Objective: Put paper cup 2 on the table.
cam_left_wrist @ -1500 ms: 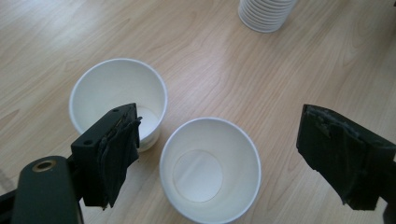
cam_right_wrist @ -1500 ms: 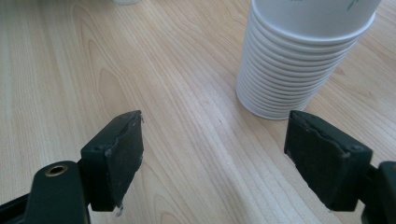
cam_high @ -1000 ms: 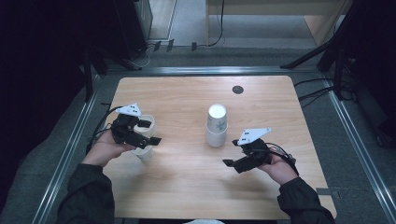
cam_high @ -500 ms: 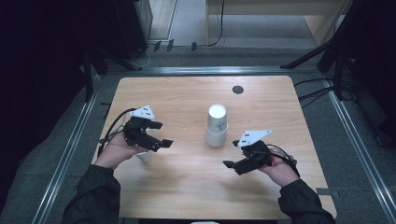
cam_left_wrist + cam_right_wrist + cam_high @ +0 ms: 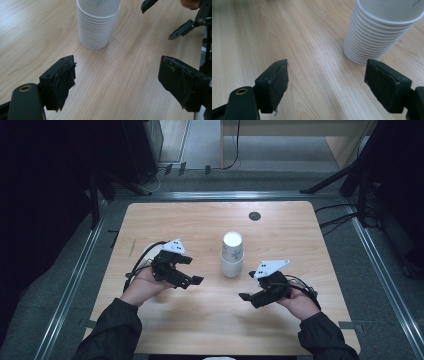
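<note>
- High view: pale wooden tabletop (image 5: pixel 200 225) with a dark round port (image 5: pixel 254 215), metal-railed grey floor (image 5: pixel 385 285) around.
- Stack of white cups (image 5: pixel 232 254) upright at centre.
- Left tongs (image 5: pixel 191 270) and right tongs (image 5: pixel 248 285) spread wide, empty, flanking the stack.

wooden table (image 5: pixel 200 227) | on it: stacked paper cups (image 5: pixel 232 254), upside down

Even overhead light falls on the pale wooden tabletop (image 5: pixel 200 220), while the room around it sinks into near black. The stack of paper cups (image 5: pixel 232 255) casts a soft shadow. Both gripper views are sharp nearby, slightly soft toward the top edge, with mild glare on wood.
</note>
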`<move>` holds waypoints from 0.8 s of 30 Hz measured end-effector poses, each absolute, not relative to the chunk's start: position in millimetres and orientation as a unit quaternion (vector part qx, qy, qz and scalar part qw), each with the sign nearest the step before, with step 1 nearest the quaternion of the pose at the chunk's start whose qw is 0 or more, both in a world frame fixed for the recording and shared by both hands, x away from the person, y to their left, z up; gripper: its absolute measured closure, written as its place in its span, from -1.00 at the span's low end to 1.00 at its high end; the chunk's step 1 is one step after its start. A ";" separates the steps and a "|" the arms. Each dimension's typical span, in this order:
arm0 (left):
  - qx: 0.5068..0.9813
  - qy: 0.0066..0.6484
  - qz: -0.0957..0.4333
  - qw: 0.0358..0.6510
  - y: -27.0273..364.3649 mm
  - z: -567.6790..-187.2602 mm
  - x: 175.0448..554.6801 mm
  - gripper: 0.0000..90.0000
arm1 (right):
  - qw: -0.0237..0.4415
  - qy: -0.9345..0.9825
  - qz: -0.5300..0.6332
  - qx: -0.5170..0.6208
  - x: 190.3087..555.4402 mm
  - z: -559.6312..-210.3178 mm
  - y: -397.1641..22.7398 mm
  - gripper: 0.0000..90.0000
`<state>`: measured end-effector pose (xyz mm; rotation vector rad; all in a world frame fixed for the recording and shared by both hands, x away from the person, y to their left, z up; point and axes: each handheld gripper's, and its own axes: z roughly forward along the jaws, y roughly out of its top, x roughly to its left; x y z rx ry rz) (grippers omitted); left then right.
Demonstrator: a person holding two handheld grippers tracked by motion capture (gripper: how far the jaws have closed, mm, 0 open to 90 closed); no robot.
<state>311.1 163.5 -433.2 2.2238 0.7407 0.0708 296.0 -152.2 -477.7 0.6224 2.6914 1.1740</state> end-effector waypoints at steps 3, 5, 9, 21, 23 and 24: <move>0.873 0.289 0.030 0.393 156.7 -436.2 309.7 -0.68 | 0.070 0.895 0.389 0.205 296.6 -478.6 -151.8 -0.56; 0.871 0.287 0.036 0.397 151.9 -438.9 307.7 -0.68 | 0.069 0.896 0.388 0.206 296.5 -478.7 -151.2 -0.56; 0.869 0.279 0.039 0.406 144.0 -443.7 304.2 -0.68 | 0.069 0.897 0.385 0.203 296.2 -479.4 -150.3 -0.56; 0.875 0.264 0.076 0.398 127.3 -455.0 296.2 -0.68 | 0.071 0.899 0.383 0.201 295.7 -480.0 -150.7 -0.56; 0.875 0.266 0.075 0.397 126.4 -457.5 296.2 -0.68 | 0.070 0.899 0.383 0.200 295.8 -479.9 -151.0 -0.56; 0.876 0.265 0.077 0.396 125.9 -459.1 296.4 -0.68 | 0.071 0.899 0.383 0.200 295.8 -480.1 -151.1 -0.56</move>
